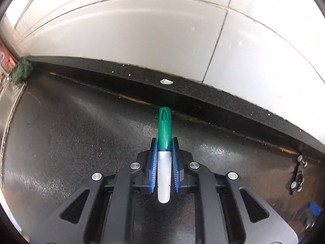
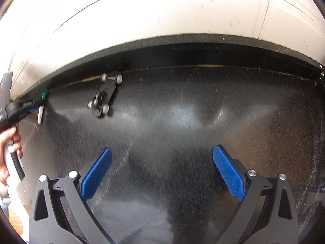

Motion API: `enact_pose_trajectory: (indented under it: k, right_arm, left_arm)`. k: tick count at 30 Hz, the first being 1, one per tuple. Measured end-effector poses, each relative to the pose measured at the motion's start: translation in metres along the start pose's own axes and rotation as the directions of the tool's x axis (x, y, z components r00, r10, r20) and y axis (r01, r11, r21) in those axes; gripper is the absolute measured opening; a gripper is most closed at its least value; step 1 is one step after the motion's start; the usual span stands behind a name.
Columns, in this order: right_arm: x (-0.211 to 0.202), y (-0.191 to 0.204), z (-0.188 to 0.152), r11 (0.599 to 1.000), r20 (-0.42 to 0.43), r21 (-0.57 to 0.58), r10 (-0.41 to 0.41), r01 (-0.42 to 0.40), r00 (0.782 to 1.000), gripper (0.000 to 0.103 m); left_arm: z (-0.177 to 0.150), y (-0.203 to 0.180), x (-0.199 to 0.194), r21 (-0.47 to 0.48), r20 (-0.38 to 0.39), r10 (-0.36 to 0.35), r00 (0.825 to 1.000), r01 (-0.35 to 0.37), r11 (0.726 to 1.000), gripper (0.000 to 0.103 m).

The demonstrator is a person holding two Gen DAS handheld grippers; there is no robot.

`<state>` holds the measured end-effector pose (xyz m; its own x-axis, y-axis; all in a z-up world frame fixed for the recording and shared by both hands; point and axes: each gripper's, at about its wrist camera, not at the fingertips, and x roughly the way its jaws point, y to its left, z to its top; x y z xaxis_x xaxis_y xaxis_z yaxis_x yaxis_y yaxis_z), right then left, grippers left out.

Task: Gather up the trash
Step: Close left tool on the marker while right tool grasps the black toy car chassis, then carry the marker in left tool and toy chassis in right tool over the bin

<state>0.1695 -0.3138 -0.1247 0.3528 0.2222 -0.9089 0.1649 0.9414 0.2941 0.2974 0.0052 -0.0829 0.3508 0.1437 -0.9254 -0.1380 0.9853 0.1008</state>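
Left hand-held gripper (image 1: 164,142) clamps marker (image 1: 164,130) (barrel partly hidden by pads).

Dark speckled counter below white tiles

The black countertop (image 1: 61,126) meets a raised black ledge (image 1: 203,93) under the white tiled wall (image 1: 142,30); a crumpled green cloth (image 1: 21,71) sits in the far left corner.

Dark speckled counter (image 1: 61,134) with raised black back ledge (image 1: 142,77); white tiled wall (image 1: 142,30) behind, glare patches.

Glossy plastic marker (image 1: 164,154); speckled, shiny dark counter (image 1: 71,126); smooth white tiles (image 1: 142,30).
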Motion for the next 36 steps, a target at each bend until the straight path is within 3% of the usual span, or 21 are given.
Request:
enact_pose_trajectory:
  k: [2, 7, 12, 14, 15, 17, 18, 21, 26, 30, 36]
  right_arm:
    - [0.006, 0.007, 0.013, 0.999, 0.013, 0.029, 0.018, -0.019, 1.0, 0.096]
    - [0.024, 0.046, 0.047, 0.998, 0.037, 0.032, 0.046, -0.047, 0.998, 0.096]
    - [0.054, 0.093, 0.056, 0.996, -0.02, -0.062, -0.065, 0.064, 0.998, 0.098]
    - [0.062, 0.11, 0.049, 0.978, -0.002, -0.141, -0.154, 0.152, 0.988, 0.098]
    - [0.062, 0.113, 0.045, 0.976, 0.02, -0.155, -0.153, 0.154, 0.988, 0.096]
    - [0.056, 0.116, 0.042, 0.973, 0.046, -0.183, -0.135, 0.141, 0.99, 0.07]
    - [0.05, 0.116, 0.042, 0.972, 0.044, -0.195, -0.122, 0.129, 0.992, 0.03]
    - [0.044, 0.106, 0.037, 0.981, -0.025, -0.185, -0.07, 0.064, 0.997, 0.03]
    - [0.01, 0.071, 0.023, 0.996, 0.014, -0.088, -0.027, 0.028, 1.0, 0.03]
    - [-0.021, 0.052, 0.017, 0.995, 0.054, -0.082, -0.053, 0.057, 0.997, 0.03]
    - [-0.044, 0.075, 0.015, 0.987, 0.086, -0.149, -0.048, 0.06, 0.995, 0.03]
  left_arm:
    - [-0.003, 0.005, -0.002, 0.024, -0.002, 0.011, 1.0, -0.011, 1.0, 0.013]
    - [-0.017, 0.046, -0.014, -0.089, -0.053, -0.033, 0.998, 0.028, 0.996, 0.013]
    - [-0.046, 0.104, -0.048, -0.165, -0.044, 0.003, 0.999, -0.01, 0.986, 0.013]
    - [-0.063, 0.129, -0.066, -0.193, -0.037, 0.019, 0.999, -0.026, 0.981, 0.013]
    - [-0.068, 0.141, -0.072, -0.202, -0.034, 0.026, 0.999, -0.033, 0.979, 0.013]
    - [-0.085, 0.168, -0.085, -0.226, -0.03, 0.035, 0.999, -0.041, 0.973, 0.013]
    - [-0.091, 0.176, -0.089, -0.239, -0.027, 0.034, 0.999, -0.039, 0.97, 0.013]
    - [-0.104, 0.194, -0.105, -0.284, -0.014, 0.025, 1.0, -0.028, 0.959, 0.013]
    - [-0.118, 0.211, -0.13, -0.298, 0.01, 0.01, 1.0, -0.007, 0.955, 0.013]
    - [-0.121, 0.22, -0.137, -0.318, 0.031, -0.005, 1.0, 0.014, 0.948, 0.013]
    - [-0.135, 0.24, -0.147, -0.349, 0.048, -0.002, 0.999, 0.019, 0.937, 0.013]
